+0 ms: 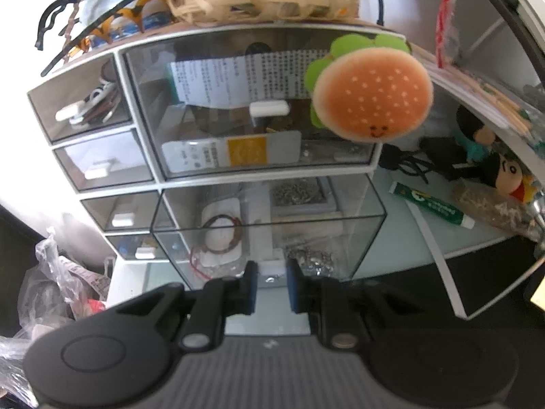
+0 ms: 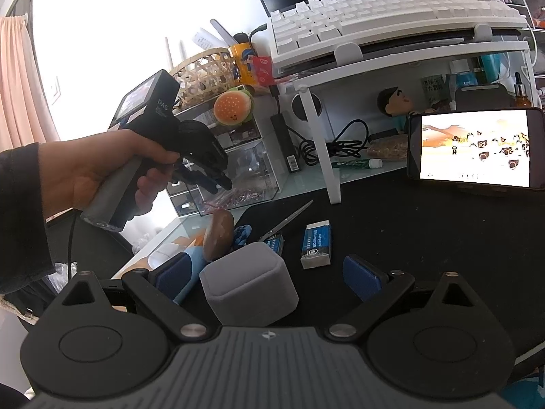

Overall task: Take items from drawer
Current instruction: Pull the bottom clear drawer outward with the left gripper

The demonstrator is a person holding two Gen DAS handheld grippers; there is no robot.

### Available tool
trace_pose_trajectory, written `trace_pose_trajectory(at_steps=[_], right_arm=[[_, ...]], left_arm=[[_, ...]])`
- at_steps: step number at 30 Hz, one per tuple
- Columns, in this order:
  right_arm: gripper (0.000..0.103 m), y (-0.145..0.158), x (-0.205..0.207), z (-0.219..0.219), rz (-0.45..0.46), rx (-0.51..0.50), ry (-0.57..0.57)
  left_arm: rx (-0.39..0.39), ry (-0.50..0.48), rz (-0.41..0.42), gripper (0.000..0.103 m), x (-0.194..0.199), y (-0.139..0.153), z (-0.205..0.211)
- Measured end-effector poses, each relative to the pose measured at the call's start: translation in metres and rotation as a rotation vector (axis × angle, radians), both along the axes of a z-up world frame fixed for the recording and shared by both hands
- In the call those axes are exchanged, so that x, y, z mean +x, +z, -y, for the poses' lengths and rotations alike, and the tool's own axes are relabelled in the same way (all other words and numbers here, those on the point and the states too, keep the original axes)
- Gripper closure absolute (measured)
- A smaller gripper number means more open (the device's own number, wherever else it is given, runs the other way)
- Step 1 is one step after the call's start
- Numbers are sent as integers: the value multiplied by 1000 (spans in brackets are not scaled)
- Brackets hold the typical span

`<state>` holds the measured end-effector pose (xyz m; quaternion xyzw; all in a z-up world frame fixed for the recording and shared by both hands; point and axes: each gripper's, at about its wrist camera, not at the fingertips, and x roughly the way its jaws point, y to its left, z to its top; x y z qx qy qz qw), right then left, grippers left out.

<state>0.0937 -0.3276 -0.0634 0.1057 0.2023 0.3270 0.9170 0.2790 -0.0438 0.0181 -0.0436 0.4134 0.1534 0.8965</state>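
Between the left gripper's fingers (image 1: 250, 286), the drawer's (image 1: 269, 225) front wall hides behind their pads. Beyond them, paper (image 1: 238, 78) print stays too small to read.

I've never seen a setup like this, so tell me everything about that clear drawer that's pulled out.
The pulled-out drawer is a clear, smoky plastic box with thin walls, slid forward from the bottom of a white-framed organizer. Its small white handle sits pinched between the left gripper's blue pads. Inside lie a red beaded bracelet on white packaging and a pile of small metallic bits.
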Motion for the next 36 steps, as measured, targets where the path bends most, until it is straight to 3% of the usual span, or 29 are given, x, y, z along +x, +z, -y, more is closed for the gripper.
trace_pose_trajectory(at_steps=[36], right_arm=[[5, 1, -4, -1, 7, -10, 9]], left_arm=[[2, -30, -13, 84, 13, -3, -7]])
